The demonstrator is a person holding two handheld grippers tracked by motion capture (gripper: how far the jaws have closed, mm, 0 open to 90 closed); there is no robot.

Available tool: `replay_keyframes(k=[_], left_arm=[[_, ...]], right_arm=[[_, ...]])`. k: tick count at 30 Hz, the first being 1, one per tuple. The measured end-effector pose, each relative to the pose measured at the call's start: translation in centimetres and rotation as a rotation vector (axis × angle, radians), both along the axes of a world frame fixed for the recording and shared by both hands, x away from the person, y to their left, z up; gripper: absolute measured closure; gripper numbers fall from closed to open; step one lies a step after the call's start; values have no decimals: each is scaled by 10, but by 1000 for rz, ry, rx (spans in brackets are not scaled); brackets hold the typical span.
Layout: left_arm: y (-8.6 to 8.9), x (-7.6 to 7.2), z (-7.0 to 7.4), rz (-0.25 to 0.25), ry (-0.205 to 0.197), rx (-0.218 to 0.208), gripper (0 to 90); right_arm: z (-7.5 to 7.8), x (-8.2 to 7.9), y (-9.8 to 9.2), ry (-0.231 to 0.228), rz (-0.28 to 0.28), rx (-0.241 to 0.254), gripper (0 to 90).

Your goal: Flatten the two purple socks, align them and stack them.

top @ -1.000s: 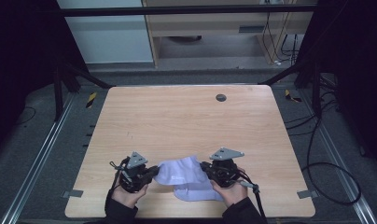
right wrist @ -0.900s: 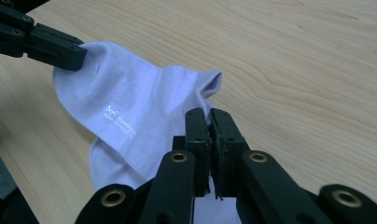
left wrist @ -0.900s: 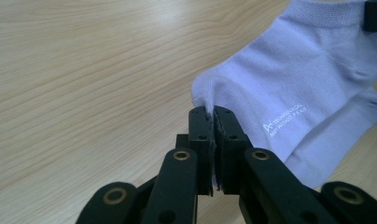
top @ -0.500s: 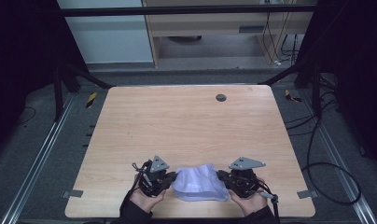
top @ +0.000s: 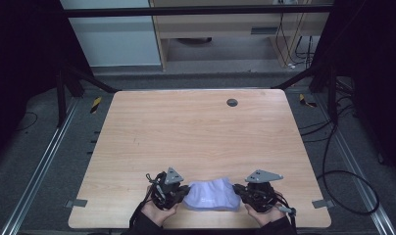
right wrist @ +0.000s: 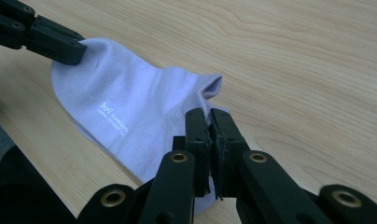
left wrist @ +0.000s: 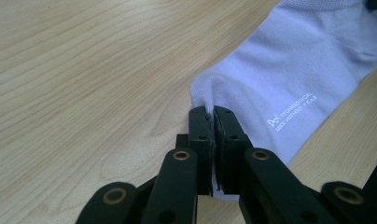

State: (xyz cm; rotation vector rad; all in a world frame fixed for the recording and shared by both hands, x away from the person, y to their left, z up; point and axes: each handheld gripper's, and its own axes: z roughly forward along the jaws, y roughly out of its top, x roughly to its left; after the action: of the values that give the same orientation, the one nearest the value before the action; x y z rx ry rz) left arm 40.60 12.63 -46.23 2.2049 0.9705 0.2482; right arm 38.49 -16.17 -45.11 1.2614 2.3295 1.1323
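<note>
- Closest in the left gripper view: left gripper (left wrist: 213, 112), two black jaws pressed together on a pinch of pale lilac knitted sock (left wrist: 289, 88), fabric bunched into a small peak right at the jaw tips.
- Spreading up and to the right from those jaws, flat on the light wooden tabletop (left wrist: 84, 70), with small white printed lettering on the side just right of the jaw tips.
- At the top right corner of that view, far end of the sock running under a dark edge of the other gripper.
- Closest in the right gripper view: right gripper (right wrist: 210, 114), jaws likewise clamped tight on the sock's edge, beside the open cuff that curls up just above the right jaw.
- Stretching up and to the left from these jaws; white lettering left of the jaw tips, on the flat side of the fabric.
- At the far end, upper left of that view, black jaws of the left gripper closed on the opposite end of the sock.
- From the high view: left gripper (top: 182, 190) and right gripper (top: 241, 190) facing each other near the table's front edge, sock (top: 211, 196) spanning the gap between their jaws and resting on the table (top: 196, 132).
- Hand (top: 158, 211) behind the left gripper, hand (top: 262, 213) behind the right gripper, both coming in from the bottom.
- Farther off, well apart from the jaws: small dark round disc (top: 232, 102) near the table's far edge.
- Beyond the table: grey floor (top: 44, 161) with black cables (top: 343, 171) lying to the right.
</note>
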Motion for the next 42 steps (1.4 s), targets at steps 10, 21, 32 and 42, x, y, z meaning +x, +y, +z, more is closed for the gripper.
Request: replay_keyframes(k=[10, 21, 32, 42], left_arm=[[-3, 1, -9, -7, 22, 31, 863], [-5, 0, -14, -10, 13, 61, 861], [3, -6, 2, 15, -55, -1, 729], [-28, 2, -11, -64, -53, 29, 878]], right_arm=[[-12, 3, -4, 39, -11, -32, 867], [-25, 8, -4, 74, -22, -59, 864], [-21, 7, -11, 4, -30, -7, 739], [-32, 10, 0, 0, 61, 19, 900]])
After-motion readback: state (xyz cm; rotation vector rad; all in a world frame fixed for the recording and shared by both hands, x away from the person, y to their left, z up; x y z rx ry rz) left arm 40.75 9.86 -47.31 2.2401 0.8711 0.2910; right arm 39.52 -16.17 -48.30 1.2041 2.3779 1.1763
